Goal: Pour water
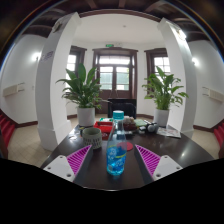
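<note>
A clear bottle [116, 150] with blue label stands on a dark table [100, 172]; the finger pads [78, 158] are magenta, striped.

Between our tongs [112, 160] stands a water bottle [116, 148] with a gap at either side, so the tongs are spread and the lane straight ahead is blocked by it. Just left of the bottle and a little farther sits a mug [92, 136], narrowing the left passage. Far right on the dark worktop [170, 150] lie some small dark things [148, 127] we cannot make out. The near worktop beside each finger lies bare. Beyond, two potted plants [84, 92] flank the far door.
</note>
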Motion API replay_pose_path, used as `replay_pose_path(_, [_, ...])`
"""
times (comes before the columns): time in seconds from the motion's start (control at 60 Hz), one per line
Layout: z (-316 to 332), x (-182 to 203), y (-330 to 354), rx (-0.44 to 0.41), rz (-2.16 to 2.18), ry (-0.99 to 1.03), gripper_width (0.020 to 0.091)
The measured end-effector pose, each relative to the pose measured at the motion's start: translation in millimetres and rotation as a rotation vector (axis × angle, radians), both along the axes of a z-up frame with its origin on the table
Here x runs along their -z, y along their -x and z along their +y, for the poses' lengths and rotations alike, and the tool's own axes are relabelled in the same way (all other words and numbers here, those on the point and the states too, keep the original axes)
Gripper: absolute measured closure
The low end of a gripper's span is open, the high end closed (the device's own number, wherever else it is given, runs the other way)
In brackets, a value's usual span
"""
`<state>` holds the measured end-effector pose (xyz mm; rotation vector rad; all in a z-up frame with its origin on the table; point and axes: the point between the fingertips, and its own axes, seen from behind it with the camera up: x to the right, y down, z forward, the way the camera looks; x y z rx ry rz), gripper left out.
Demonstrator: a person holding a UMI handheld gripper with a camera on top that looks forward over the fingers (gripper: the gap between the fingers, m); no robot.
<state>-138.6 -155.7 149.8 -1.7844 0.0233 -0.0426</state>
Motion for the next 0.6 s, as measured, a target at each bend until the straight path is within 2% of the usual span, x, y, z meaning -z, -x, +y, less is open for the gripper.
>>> replay_pose_path(0.133, [13.2,2.0,4.0,-0.014,-0.026,0.013,0.0252])
replay_pose_path(0.15, [36.3,17.6,-3.4,-0.016,-0.021,0.02,0.0252])
replay_pose_path(0.217, [64.7,33.8,-13.3,-0.02,-0.017,0.026,0.0251])
replay_pose_path(0.367, [98.6,46.7,-13.0,-0.07,-0.01,0.015,0.0277])
replay_pose_path(0.4, [102.5,44.5,-11.2,-0.082,-0.003,-0.003,0.0316])
replay_pose_path(0.417, [103.9,43.7,-10.9,-0.084,0.001,-0.011,0.038])
replay_pose_path(0.433, [105.3,43.2,-11.3,-0.084,0.003,-0.018,0.0379])
replay_pose_path(0.483, [108.8,42.1,-10.8,-0.09,0.004,-0.034,0.0533])
replay_pose_path(0.6, [110.6,39.8,-7.5,-0.103,-0.019,-0.059,0.0626])
